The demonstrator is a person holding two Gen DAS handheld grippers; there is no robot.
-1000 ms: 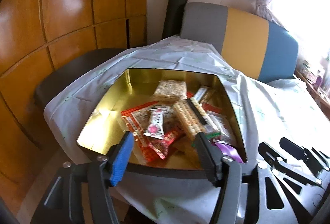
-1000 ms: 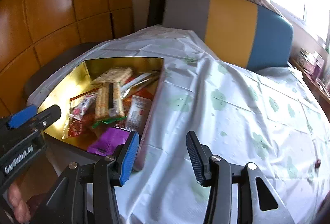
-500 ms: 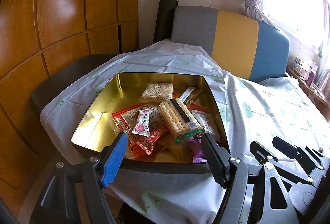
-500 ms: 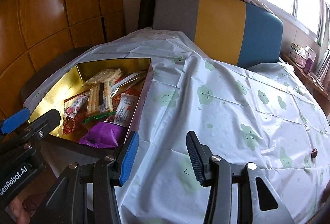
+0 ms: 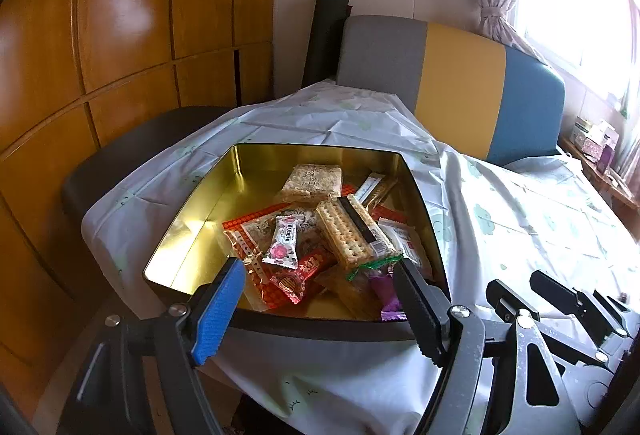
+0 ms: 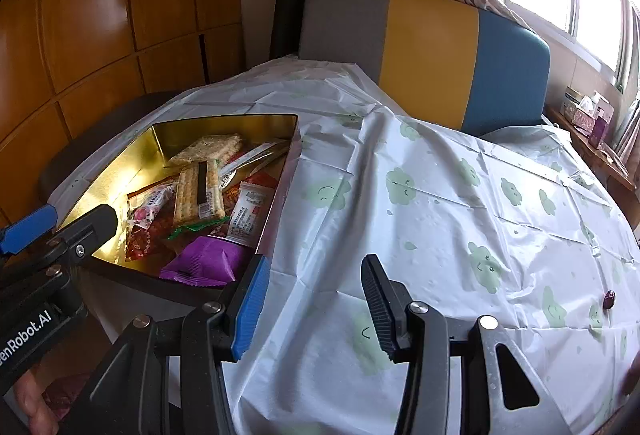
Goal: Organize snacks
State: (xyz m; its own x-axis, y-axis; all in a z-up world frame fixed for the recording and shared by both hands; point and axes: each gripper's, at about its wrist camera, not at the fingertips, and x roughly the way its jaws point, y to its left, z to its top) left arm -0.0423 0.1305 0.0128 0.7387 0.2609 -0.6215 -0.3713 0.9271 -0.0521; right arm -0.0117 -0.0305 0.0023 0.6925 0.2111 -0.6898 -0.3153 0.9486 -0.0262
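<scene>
Left gripper (image 5: 320,299) has just been opening and now stands wide and empty, nothing between the jaws; a second ago its tips hung over the near snacks, now they sit back at the tin's near rim. Gold tin (image 5: 208,203) on the worktop (image 6: 440,203), at 10 o'clock in the right view, holds the snacks: cracker pack (image 5: 352,231), pink candy (image 5: 284,243), purple packet (image 6: 204,261). Right gripper (image 6: 312,299), same gap as before, partly open, empty, over bare cloth at 6 o'clock.
</scene>
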